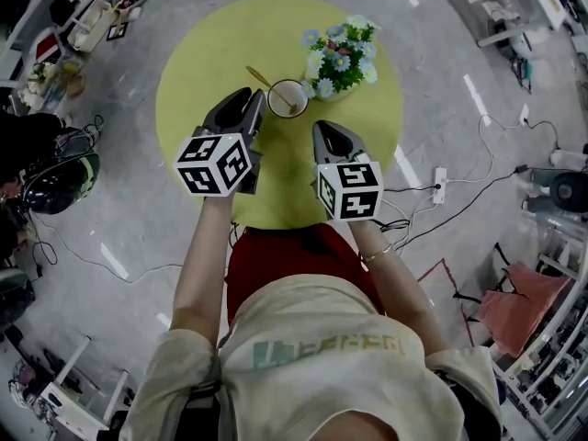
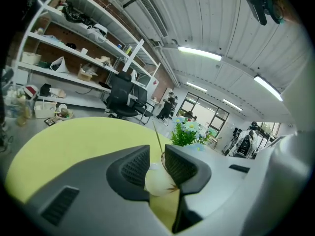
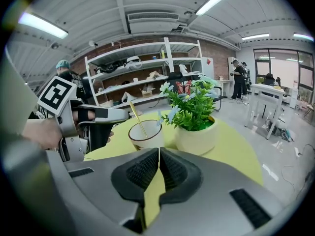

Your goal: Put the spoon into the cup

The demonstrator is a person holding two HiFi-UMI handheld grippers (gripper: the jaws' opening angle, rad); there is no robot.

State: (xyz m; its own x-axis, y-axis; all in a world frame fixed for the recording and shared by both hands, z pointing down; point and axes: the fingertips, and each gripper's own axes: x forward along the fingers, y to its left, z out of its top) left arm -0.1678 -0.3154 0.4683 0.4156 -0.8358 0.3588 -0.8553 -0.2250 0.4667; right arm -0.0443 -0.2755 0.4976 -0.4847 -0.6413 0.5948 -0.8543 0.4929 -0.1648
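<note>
the spoon (image 1: 260,79) already stands in the cup (image 1: 288,99), bowl down inside and its gold handle leaning out over the rim toward the far left. the cup sits on the round yellow-green desk (image 1: 202,72), just beside a potted plant with pale blue flowers (image 1: 338,58) on its right.

my left gripper (image 1: 255,99) sits low at the cup's left side, tips right up against the rim. in the left gripper view its fingers (image 2: 135,166) stand a narrow gap apart, and through that gap i see the cream wall of the cup (image 2: 157,183) and the thin spoon handle (image 2: 156,134) rising above it. i can't see anything pinched there, and i can't tell if a tip touches the cup.

my right gripper (image 1: 323,129) hovers nearer me, short of the cup and apart from it. its fingers (image 3: 142,168) are closed to a hairline slit with nothing in between. past them are the cup (image 3: 146,134), the spoon (image 3: 138,119) and the plant (image 3: 194,114).
</note>
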